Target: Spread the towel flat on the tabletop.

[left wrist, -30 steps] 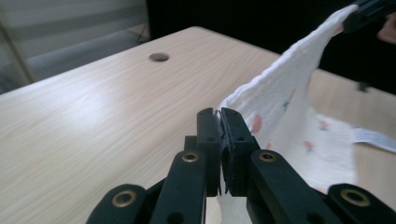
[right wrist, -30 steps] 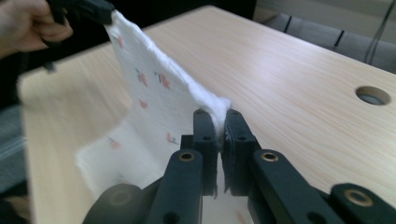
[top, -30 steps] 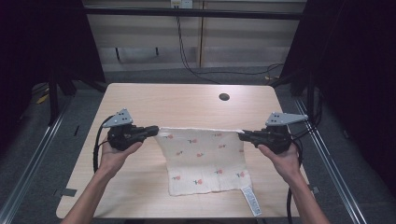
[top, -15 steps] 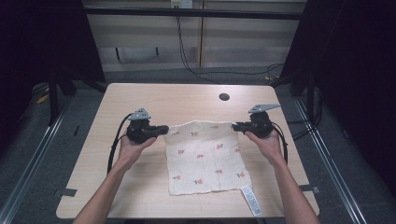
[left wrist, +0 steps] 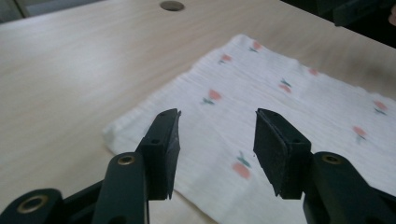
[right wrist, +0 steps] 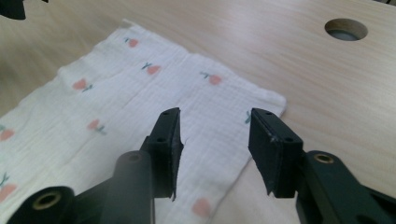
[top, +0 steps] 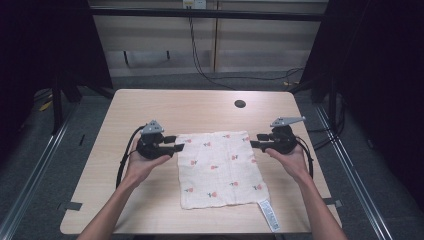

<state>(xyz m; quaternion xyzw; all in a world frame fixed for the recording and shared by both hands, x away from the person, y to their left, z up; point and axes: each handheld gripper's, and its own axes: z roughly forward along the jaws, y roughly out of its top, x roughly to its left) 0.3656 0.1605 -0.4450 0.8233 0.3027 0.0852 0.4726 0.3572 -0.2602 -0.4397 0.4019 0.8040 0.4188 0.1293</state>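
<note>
A white cloth (top: 220,170) printed with small red flowers lies spread flat on the wooden table (top: 150,110). My left gripper (top: 179,143) rests at its far left corner, my right gripper (top: 254,141) at its far right corner. The jaws of both have just been opening. In the left gripper view the left gripper (left wrist: 217,114) stands open just above the cloth (left wrist: 280,107), pads clear of the fabric. The right gripper (right wrist: 214,112) is likewise open over the cloth (right wrist: 140,98) near its corner. Nothing is pinched in either.
A white care label (top: 269,215) sticks out from the cloth's near right corner, close to the table's front edge. A round cable hole (top: 240,104) sits at the far middle of the table. Bare wood lies on both sides of the cloth.
The cloth, held stretched between both shut grippers, has come down flat on the table. Both grippers sank, drew inward and let go of its far corners.
</note>
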